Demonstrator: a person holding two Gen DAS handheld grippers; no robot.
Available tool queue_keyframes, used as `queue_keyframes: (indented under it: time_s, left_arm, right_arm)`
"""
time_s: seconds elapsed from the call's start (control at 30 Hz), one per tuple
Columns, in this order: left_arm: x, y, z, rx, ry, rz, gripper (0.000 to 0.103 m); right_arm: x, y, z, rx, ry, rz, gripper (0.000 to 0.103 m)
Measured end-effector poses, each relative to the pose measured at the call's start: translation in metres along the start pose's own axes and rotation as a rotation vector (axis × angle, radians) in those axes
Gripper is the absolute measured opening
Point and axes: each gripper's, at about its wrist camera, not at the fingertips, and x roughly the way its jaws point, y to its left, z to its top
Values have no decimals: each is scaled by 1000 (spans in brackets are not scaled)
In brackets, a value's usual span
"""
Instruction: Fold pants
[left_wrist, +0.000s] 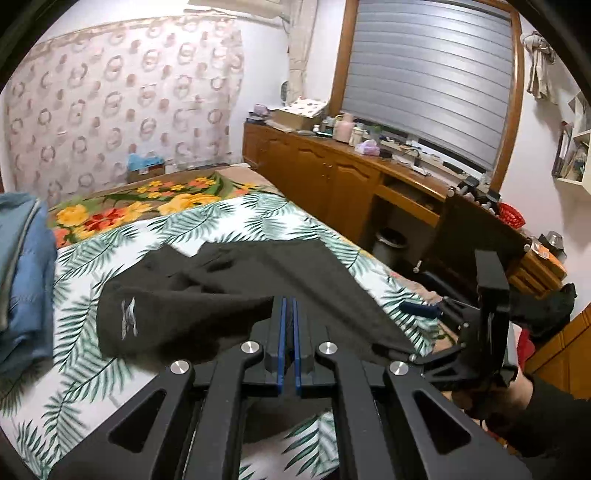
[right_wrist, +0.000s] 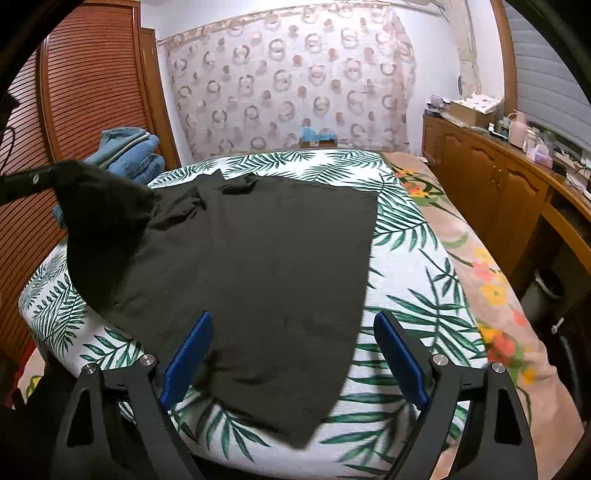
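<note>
Black knit fabric made up the pants (right_wrist: 258, 266), which lay spread across the leaf-print sheet (right_wrist: 406, 236) of the bed, one portion flat and the left portion raised in a drooping fold. The left gripper (left_wrist: 289, 306) had its blue pads pressed together on that raised fabric, at the edge nearest the white logo (left_wrist: 129, 317); from the right wrist view the lifted cloth hung from its arm as a dark hump. The right gripper (right_wrist: 293, 354) stood with its jaws wide apart, nothing between the pads, poised just above the near hem. Its jaws appeared empty, although the fabric directly below made contact hard to rule out. The garment looked light, soft and limp, so it would sag wherever unsupported and would slide readily over the sheet. A hold at a corner or along a seam or hem, where the cloth was doubled, would likely give the firmest purchase. Blue folded clothing (right_wrist: 129, 155) sat near the far left edge of the bed, clear of the work.
</note>
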Motion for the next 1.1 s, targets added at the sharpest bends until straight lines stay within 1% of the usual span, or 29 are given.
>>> queue_keyframes:
  time_s: [0.17, 0.27, 0.37, 0.43, 0.5, 0.53, 0.57, 0.6, 0.67, 0.7, 0.73, 0.77, 0.83, 0.9, 0.97, 1.1]
  left_arm:
    - [3, -7, 4, 5, 1, 2, 4]
    - [7, -9, 4, 7, 6, 25, 4]
    - [11, -1, 4, -27, 14, 53, 5]
    - [12, 2, 1, -32, 17, 88, 5]
    - [13, 6, 0, -34, 21, 102, 5]
    - [13, 8, -1, -37, 24, 111, 11]
    - [12, 10, -3, -41, 22, 122, 21]
    - [10, 12, -4, -42, 15, 130, 27]
    - [6, 16, -6, -45, 0, 153, 50]
    - [6, 18, -7, -49, -3, 151, 54]
    - [4, 20, -8, -56, -4, 143, 64]
    - [0, 24, -10, -72, -9, 127, 71]
    - [-4, 29, -12, -96, -12, 111, 76]
    - [-9, 32, -14, -111, -20, 112, 77]
    - [-13, 36, -18, -122, -30, 130, 77]
    - [-7, 44, -27, -117, -1, 173, 77]
  right_arm:
    - [-3, -1, -1, 6, -9, 3, 88]
    - [-3, -1, -2, 0, -9, 5, 88]
    - [1, -3, -1, 0, -6, 8, 88]
    - [1, -2, -1, -1, -5, 10, 87]
    - [2, -1, 0, -7, -5, 11, 87]
    - [2, 0, 1, -9, -5, 12, 87]
    - [2, 0, 1, -11, -6, 14, 87]
    - [3, 1, 2, -13, -7, 15, 87]
    - [4, 2, 2, -14, -10, 16, 87]
    - [4, 3, 3, -15, -11, 18, 87]
    - [5, 3, 3, -16, -11, 18, 87]
    - [6, 4, 3, -18, -12, 18, 87]
    - [7, 6, 3, -21, -11, 22, 87]
    - [8, 8, 4, -24, -12, 24, 87]
    - [9, 10, 4, -25, -12, 27, 87]
    - [13, 13, 7, -27, -9, 38, 84]
